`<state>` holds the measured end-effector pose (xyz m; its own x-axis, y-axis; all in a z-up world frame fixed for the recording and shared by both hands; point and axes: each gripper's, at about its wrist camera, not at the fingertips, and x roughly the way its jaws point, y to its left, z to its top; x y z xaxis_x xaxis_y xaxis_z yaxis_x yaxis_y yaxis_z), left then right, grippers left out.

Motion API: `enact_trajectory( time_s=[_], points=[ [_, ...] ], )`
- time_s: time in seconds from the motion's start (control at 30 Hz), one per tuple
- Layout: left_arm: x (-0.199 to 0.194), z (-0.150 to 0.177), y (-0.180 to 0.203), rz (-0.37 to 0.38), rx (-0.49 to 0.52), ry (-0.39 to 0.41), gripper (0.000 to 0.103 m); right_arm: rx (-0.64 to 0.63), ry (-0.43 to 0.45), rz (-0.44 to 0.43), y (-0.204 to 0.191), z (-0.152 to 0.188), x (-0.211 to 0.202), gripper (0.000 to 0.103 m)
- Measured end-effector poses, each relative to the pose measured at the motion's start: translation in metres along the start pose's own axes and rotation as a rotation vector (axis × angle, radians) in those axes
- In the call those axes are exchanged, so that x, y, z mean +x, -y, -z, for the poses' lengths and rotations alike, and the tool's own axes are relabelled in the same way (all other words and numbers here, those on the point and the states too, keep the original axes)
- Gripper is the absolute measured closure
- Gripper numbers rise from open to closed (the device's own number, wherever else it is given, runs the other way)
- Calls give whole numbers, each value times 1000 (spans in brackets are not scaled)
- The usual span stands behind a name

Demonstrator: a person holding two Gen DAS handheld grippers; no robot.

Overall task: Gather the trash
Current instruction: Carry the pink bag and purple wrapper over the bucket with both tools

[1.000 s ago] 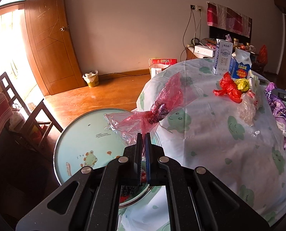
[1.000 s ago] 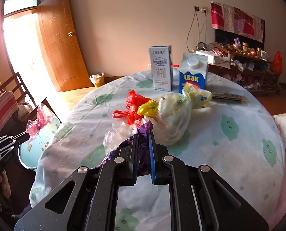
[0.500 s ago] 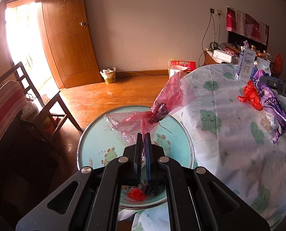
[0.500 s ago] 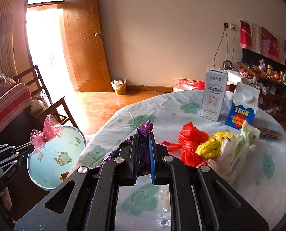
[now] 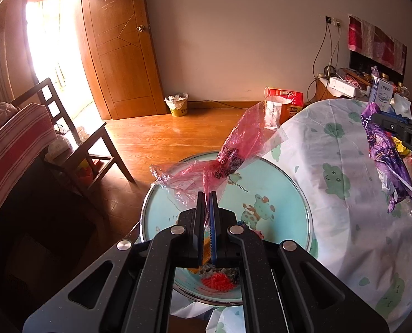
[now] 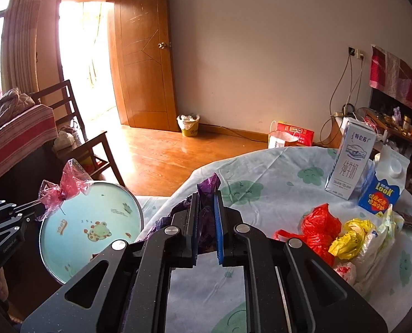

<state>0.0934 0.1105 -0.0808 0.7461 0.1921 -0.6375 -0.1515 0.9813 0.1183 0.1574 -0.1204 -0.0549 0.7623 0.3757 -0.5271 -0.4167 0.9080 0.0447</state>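
Item one: my left gripper [image 5: 208,194] clamps a pink plastic wrapper [image 5: 228,163] above the basin [image 5: 294,194]; featherlight, limp.

Item two: my right gripper [image 6: 206,194] pinches a purple wrapper [image 6: 207,186] over the table [image 6: 275,172]; crinkly, slippery, best held bunched.

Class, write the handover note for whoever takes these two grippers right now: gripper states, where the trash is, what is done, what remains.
Left gripper: shut on the pink transparent plastic bag, held above the round light-blue cartoon basin, which already holds some scraps.
Right gripper: shut on the crumpled purple foil wrapper, over the table edge.
On the table: red plastic bag, yellow plastic bag, clear plastic bag, two cartons.
Left to do: drop both held pieces, then collect the rest.
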Motion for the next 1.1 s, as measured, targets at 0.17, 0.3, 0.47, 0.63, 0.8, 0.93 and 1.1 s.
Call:
enact_trajectory(
  time_s=[0.17, 0.3, 0.47, 0.63, 0.8, 0.93, 1.1],
  points=[
    [1, 1, -9, -29, -13, -4, 101, -25, -7, -24, -10, -2, 13, 92],
    [1, 1, -14, -49, -20, -4, 100, -37, -10, -36, -17, -4, 22, 92],
    [1, 1, -19, -66, -27, -8, 100, -59, -17, -48, -26, -7, 35, 92],
    [1, 0, -24, -81, -37, -11, 100, -73, -10, -53, -35, -12, 41, 92],
    [0, -1, -29, -88, -53, -7, 100, -94, -12, -59, -43, -15, 50, 92],
    [2, 0, -29, -89, -57, -11, 100, -114, -9, -66, -49, -18, 55, 92],
    [3, 1, -31, -96, -65, -13, 100, -136, -2, -67, -55, -16, 58, 92]
  ],
)
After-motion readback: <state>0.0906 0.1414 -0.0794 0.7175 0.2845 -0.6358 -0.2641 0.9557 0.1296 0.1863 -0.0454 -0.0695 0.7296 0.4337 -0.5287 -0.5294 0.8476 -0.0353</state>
